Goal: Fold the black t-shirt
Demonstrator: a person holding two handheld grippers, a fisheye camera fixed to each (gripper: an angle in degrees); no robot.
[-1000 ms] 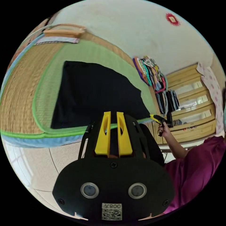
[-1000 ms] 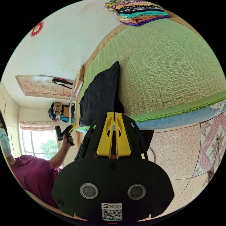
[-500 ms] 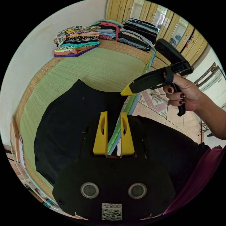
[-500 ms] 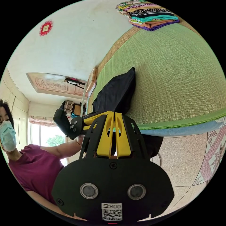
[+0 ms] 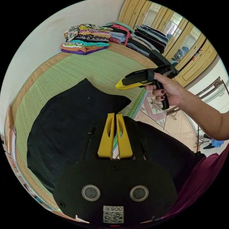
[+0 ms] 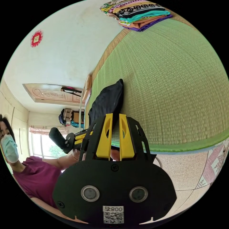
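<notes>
The black t-shirt [image 5: 71,128] lies spread flat on the green woven mat [image 5: 100,69], with one corner near the mat's front edge. My left gripper [image 5: 114,116] hovers over that edge beside the shirt, its yellow jaws closed together with no cloth between them. In the left gripper view a hand [image 5: 171,90] holds my right gripper [image 5: 118,86] above the mat, past the shirt's corner. In the right gripper view, my right gripper [image 6: 115,116] has a narrow gap between its jaws and grips nothing. Beyond it are the t-shirt [image 6: 107,105] and the mat [image 6: 171,83].
Stacks of folded clothes [image 5: 85,40] [image 6: 138,14] sit at the mat's far end, with a darker stack [image 5: 145,38] beside them. Wooden wardrobe doors [image 5: 190,54] and tiled floor [image 5: 167,119] lie past the mat's edge. A person in a purple top [image 6: 35,176] stands close by.
My left jaws, wide apart half a second ago, have closed. My right jaws, shut before, have parted slightly. The right gripper has lifted a little farther over the mat.
</notes>
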